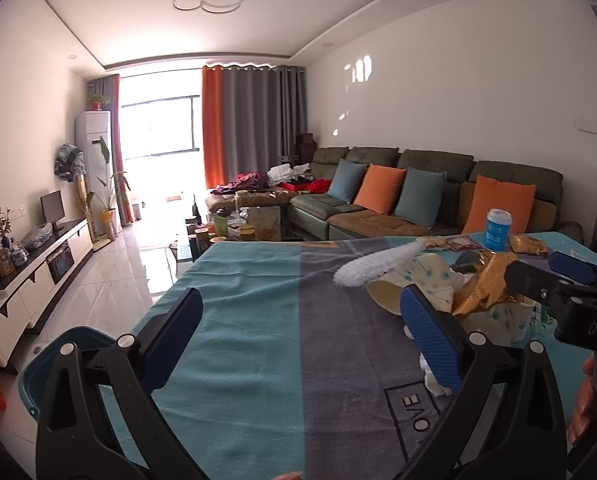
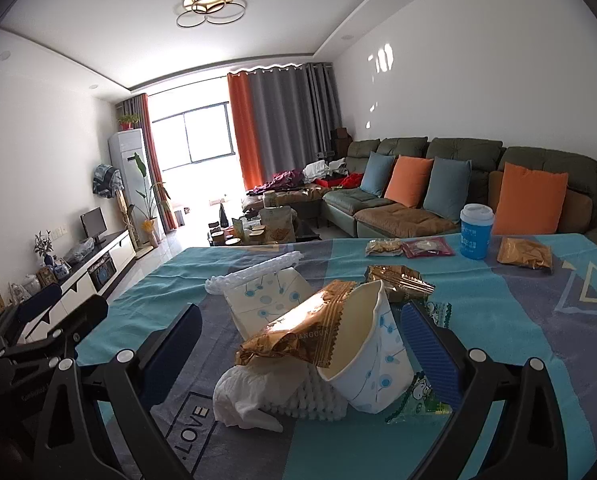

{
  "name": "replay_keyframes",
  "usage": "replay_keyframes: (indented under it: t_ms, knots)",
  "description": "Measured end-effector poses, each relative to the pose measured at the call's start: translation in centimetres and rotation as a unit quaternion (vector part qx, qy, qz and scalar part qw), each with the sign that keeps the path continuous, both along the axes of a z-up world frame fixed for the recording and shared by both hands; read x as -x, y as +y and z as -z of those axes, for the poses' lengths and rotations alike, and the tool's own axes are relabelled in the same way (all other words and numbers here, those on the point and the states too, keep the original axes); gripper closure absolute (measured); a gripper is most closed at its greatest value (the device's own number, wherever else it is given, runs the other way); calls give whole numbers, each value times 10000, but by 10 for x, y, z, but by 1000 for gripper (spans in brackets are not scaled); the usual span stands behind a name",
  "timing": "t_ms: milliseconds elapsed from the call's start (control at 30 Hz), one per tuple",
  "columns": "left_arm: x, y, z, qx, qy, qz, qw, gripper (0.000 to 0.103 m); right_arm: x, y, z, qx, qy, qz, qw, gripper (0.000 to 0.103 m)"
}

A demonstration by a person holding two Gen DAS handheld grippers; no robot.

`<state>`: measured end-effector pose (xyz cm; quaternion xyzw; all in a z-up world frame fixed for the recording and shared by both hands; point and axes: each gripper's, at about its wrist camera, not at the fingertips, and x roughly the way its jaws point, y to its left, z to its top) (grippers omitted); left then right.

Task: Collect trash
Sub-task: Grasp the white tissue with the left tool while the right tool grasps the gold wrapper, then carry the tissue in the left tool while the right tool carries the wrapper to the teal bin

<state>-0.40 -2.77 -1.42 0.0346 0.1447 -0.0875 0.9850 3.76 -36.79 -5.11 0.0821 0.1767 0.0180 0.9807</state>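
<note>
A trash pile lies on the table's blue-grey cloth (image 2: 498,320): two patterned paper cups (image 2: 374,360) (image 2: 266,300), a gold snack wrapper (image 2: 298,332), white foam netting (image 2: 298,400), a crumpled tissue (image 2: 242,396) and a green wrapper (image 2: 418,396). My right gripper (image 2: 302,340) is open with its fingers on either side of the pile. My left gripper (image 1: 302,328) is open and empty over bare cloth, left of the pile (image 1: 470,288). The right gripper also shows at the right edge of the left wrist view (image 1: 558,280).
A blue lidded cup (image 2: 476,230), a gold packet (image 2: 524,254) and two small snack packets (image 2: 410,247) sit at the table's far side. A blue bin (image 1: 58,360) stands on the floor by the table's left edge. A sofa (image 2: 458,184) stands behind the table.
</note>
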Motion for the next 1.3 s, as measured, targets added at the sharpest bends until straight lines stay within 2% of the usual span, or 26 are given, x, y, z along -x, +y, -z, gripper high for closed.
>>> replay_keyframes:
  t_ms: [267, 367, 467, 567, 733, 833, 867, 900, 1100, 1233, 1300]
  knots:
    - [-19, -20, 19, -3, 559, 609, 9966, 6, -8, -3, -4, -59, 101, -202, 9997, 28]
    - [-25, -28, 25, -31, 736, 832, 9938, 6, -9, -4, -6, -43, 105, -282, 9995, 33]
    - [-30, -37, 31, -36, 906, 1112, 9896, 7, -13, -5, -6, -8, 160, -360, 9992, 42]
    - [-37, -47, 39, -117, 1053, 1258, 9864, 10, -15, -5, -7, 14, 210, -393, 9990, 43]
    - [-53, -60, 48, -70, 1582, 1699, 9726, 20, -24, -8, -4, 8, 405, -450, 9982, 49]
    - [-67, -66, 57, 4, 1930, 1840, 9638, 22, -29, -10, 0, -76, 541, -500, 9973, 54]
    - [-71, -66, 60, 55, 2012, 1876, 9614, 24, -29, -11, 1, -96, 564, -523, 9970, 60]
    - [-75, -67, 63, 106, 2091, 1921, 9588, 29, -30, -11, 2, -109, 587, -538, 9968, 67]
    - [-99, -66, 79, 345, 2425, 2129, 9459, 53, -30, -14, 4, -278, 585, -648, 9958, 80]
    - [-109, -64, 84, 502, 2574, 2250, 9384, 86, -27, -13, 0, -381, 519, -792, 9948, 85]
    - [-111, -61, 85, 517, 2511, 2237, 9403, 88, -26, -12, -4, -385, 451, -865, 9945, 87]
